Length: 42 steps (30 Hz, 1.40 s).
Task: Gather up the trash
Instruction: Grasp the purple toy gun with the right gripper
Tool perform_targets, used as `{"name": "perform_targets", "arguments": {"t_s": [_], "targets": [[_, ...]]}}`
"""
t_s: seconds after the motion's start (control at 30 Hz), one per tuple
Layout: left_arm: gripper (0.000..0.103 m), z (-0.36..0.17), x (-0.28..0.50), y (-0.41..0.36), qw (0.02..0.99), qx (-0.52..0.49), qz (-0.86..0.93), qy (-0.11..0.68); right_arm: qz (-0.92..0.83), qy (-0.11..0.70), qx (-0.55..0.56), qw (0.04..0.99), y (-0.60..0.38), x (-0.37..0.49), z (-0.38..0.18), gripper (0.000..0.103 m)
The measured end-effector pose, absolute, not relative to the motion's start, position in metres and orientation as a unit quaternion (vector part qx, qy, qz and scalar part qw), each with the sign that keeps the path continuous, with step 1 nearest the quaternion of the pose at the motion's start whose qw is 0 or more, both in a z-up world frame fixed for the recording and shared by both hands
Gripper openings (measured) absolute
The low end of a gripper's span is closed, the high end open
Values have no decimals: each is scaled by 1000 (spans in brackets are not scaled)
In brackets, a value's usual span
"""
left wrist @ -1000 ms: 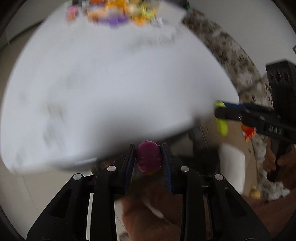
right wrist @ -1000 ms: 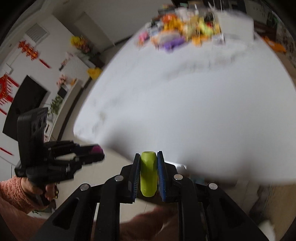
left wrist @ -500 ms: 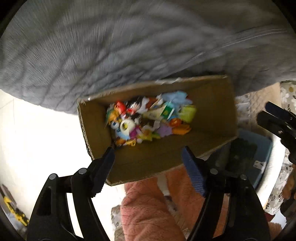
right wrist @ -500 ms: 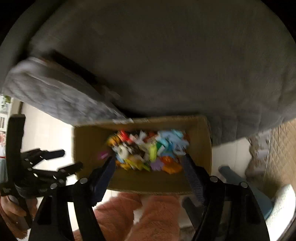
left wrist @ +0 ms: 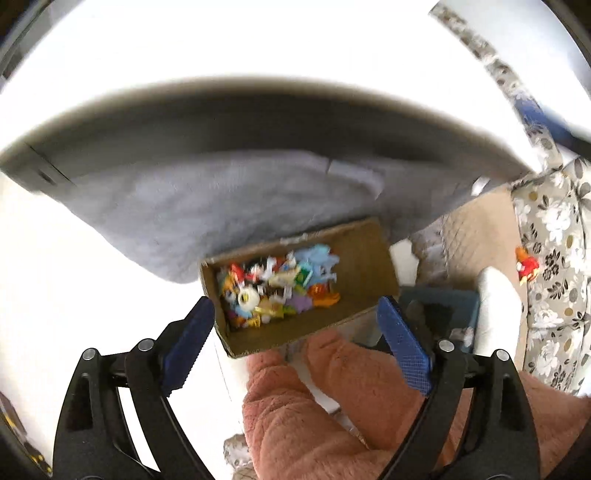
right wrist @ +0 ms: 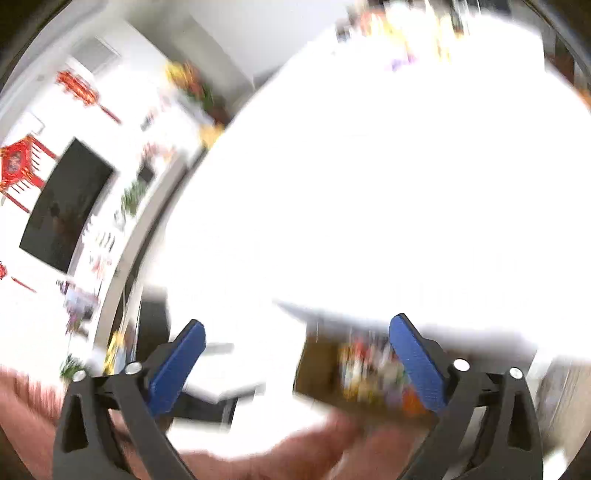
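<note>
L tool [left wrist: 297, 339]: blue pads spread wide, nothing between them; jaws have just been opening. It hangs above the cardboard box [left wrist: 365, 254], pointing steeply down, w/ a pink fuzzy sleeve [left wrist: 317, 413] just below in the left wrist view.

R tool [right wrist: 297, 360]: also spread wide and empty, jaws just been opening too. That view is badly blurred; a brown shape w/ coloured bits sits low between the pads, prob. the same box, can't confirm.

Box sits on the floor, tucked against a grey quilted cloth [left wrist: 229, 199] that hangs off the tabletop [left wrist: 258, 48]. Inside: collected trash [left wrist: 277, 291], a heap of small bright bits, mostly toward the box's left end; right end bare.

Farther off, in the right wrist view, more trash [right wrist: 410, 26] lies at the far tabletop edge, too smeared to tell piece by piece.

Handling, my read: pieces look tiny, light, mostly stiff plastic w/ some paper or wrapper scraps. Likely to slip or skitter. Pinch each across its narrowest part, near the middle, one at a time.
</note>
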<state>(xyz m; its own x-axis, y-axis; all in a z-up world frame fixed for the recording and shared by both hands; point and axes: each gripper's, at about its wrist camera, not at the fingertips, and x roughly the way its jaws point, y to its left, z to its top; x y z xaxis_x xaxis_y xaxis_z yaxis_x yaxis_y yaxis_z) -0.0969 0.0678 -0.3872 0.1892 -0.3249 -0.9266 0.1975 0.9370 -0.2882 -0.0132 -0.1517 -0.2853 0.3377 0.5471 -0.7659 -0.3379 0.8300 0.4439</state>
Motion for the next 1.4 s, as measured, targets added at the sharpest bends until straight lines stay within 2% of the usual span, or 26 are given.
{"name": "perform_targets", "arguments": {"t_s": [0.1, 0.2, 0.27, 0.33, 0.47, 0.57, 0.8, 0.87, 1.03, 1.13, 1.4], "targets": [[88, -349, -95, 76, 794, -57, -158, 585, 231, 477, 120, 840, -150, 58, -271, 97], [88, -322, -93, 89, 817, -69, -138, 556, 161, 485, 146, 847, -145, 146, -285, 97], [88, -316, -94, 97, 826, -74, -118, 546, 119, 501, 167, 841, -143, 197, -299, 93], [88, -314, -96, 109, 830, -90, -92, 542, 64, 516, 191, 832, -145, 251, -311, 79], [88, -314, -105, 130, 827, -119, -52, 548, -20, 535, 220, 815, -154, 314, -331, 73], [88, -322, -113, 144, 819, -138, -27, 556, -50, 548, 221, 805, -157, 349, -343, 64], [88, -333, -121, 164, 804, -173, 13, 569, -66, 561, 214, 797, -140, 378, -342, 58], [88, -332, -120, 164, 804, -172, 15, 569, -72, 567, 178, 801, -127, 383, -341, 57], [88, -331, -116, 160, 803, -162, 5, 573, -43, 565, 135, 813, -122, 382, -334, 42], [88, -324, -107, 156, 811, -149, -10, 566, -12, 578, 136, 805, -132, 361, -332, 34], [88, -310, -74, 146, 823, -136, -53, 549, 116, 622, 22, 774, -161, 261, -326, 33]]}}
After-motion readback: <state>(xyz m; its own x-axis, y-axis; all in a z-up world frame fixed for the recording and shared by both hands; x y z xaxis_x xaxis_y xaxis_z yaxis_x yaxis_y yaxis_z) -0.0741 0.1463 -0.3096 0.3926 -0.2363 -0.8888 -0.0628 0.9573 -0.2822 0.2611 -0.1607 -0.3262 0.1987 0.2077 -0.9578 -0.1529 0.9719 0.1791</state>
